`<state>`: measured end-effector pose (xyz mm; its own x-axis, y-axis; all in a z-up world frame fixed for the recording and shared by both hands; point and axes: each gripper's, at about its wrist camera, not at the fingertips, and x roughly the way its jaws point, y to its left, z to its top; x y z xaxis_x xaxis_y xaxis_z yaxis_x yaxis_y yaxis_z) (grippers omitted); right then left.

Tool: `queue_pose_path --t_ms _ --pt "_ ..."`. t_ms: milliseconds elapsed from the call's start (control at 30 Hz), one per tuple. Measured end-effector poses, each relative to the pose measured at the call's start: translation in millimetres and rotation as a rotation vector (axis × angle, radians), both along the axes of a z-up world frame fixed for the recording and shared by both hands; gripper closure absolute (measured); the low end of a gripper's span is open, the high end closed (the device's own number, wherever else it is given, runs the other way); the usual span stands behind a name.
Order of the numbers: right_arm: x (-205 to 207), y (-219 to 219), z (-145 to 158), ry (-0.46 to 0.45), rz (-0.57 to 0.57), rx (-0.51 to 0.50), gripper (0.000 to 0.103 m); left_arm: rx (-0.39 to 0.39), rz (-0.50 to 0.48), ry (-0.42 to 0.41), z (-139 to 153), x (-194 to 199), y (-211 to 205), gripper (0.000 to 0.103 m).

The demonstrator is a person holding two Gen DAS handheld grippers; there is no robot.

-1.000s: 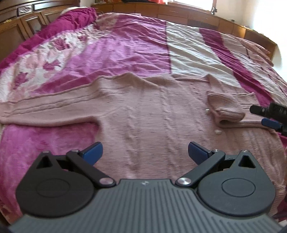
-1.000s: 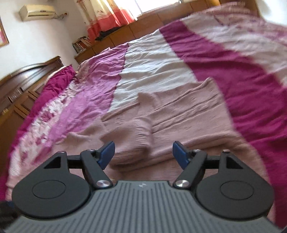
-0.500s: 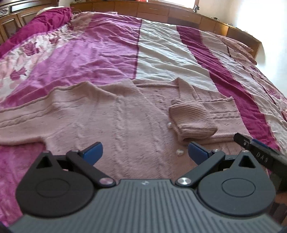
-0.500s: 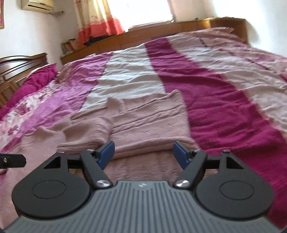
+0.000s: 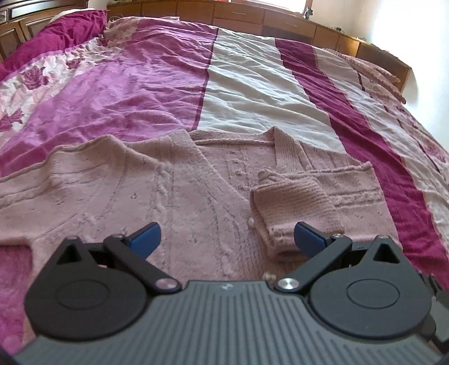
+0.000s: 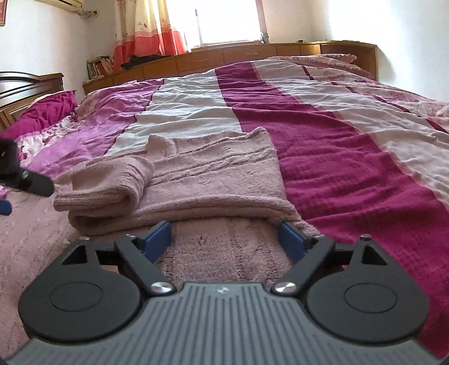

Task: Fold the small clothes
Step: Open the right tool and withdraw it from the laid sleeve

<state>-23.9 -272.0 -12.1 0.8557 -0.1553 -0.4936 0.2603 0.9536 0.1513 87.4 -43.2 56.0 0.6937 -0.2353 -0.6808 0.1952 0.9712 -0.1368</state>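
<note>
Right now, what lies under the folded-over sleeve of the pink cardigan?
The sleeve rests on the cardigan's right front panel, its ribbed cuff toward the button edge. Beneath everything lies the striped bedspread. Whatever sits directly under the fold is covered.

Daylight floods in from the window [image 6: 224,22] behind the far cabinets, which is blown out to plain white in the right wrist view. The wall at the right glares white in both views, washing out the corner. The bedspread [image 5: 252,92] is brightly and evenly lit, its wrinkles casting soft shadows. The pink cardigan [image 5: 168,191] is sharp at mid-frame but goes soft close to the lens. Fisheye bending curves the wooden cabinets [image 5: 252,14] and the bed's edges, and the frame corners darken
</note>
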Motion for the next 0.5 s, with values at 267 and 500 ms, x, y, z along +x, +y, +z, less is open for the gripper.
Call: queue_pose_path --t_ms 267,500 --pt "2 -2 -4 -0.009 0.012 0.010 0.010 -0.049 0.038 0.012 -8 14 -4 0.006" --pt "3 -1 -5 -0.009 0.013 0.003 0.009 -0.052 0.017 0.021 -15 20 -10 0.023"
